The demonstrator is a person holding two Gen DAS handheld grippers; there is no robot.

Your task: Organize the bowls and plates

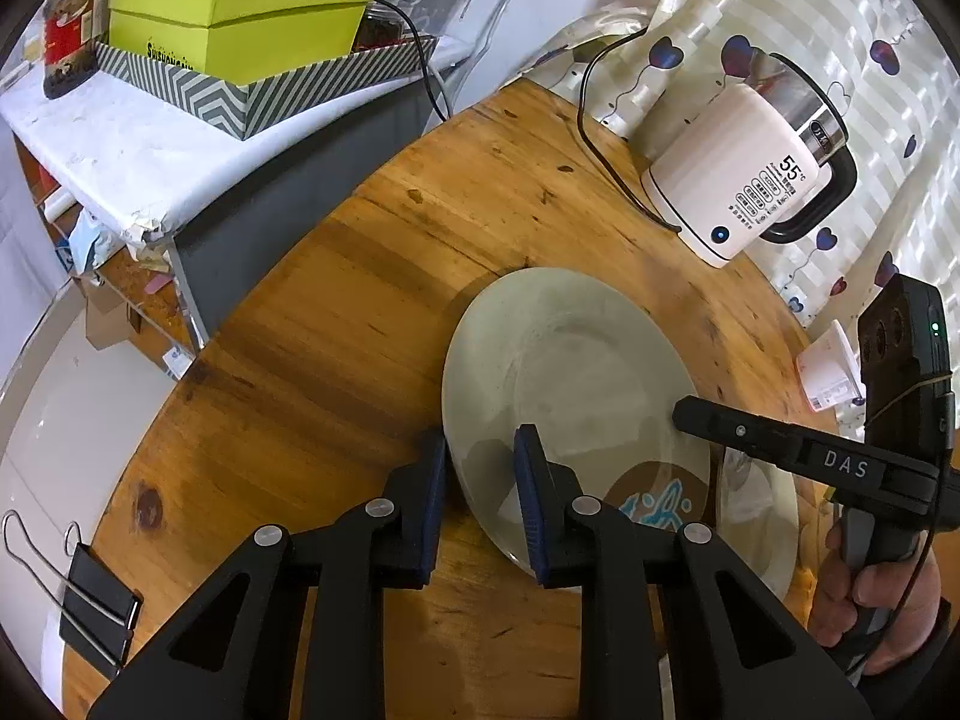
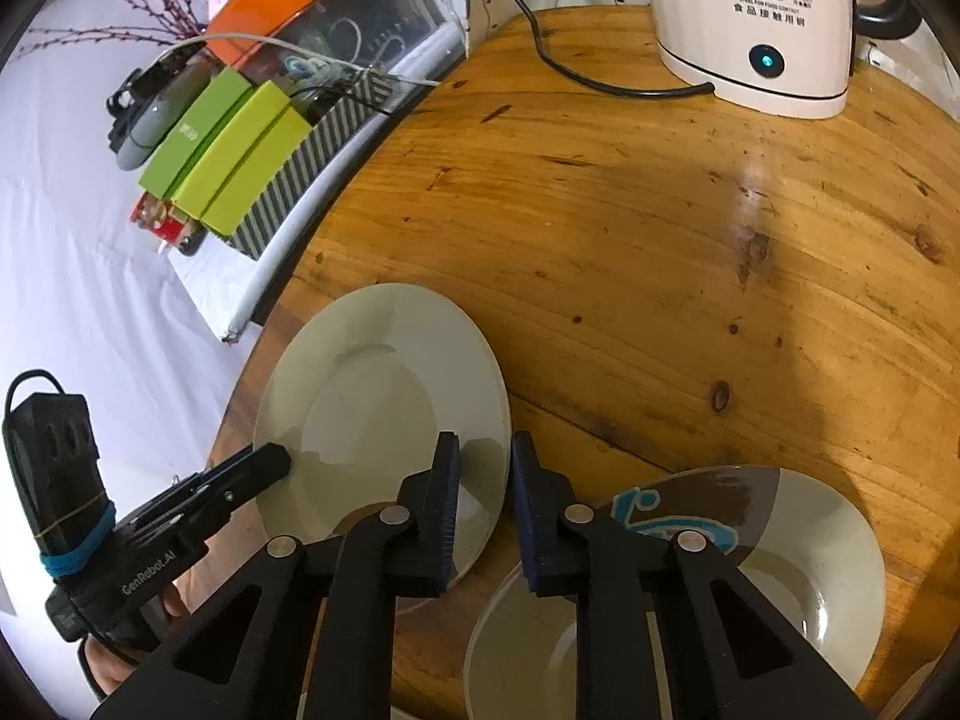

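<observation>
We hold the left gripper with its blue pads astride the near-left rim of the pale green plate, jaws narrowed on that edge. Our right gripper straddles the plate's opposite rim in the same way, pinching it. The plate lies on the round wooden table. Just beside it sits a brown-and-blue patterned plate and a clear glass bowl. Farther back stands a white electric kettle, its cord trailing, with green boxes beyond the table.
</observation>
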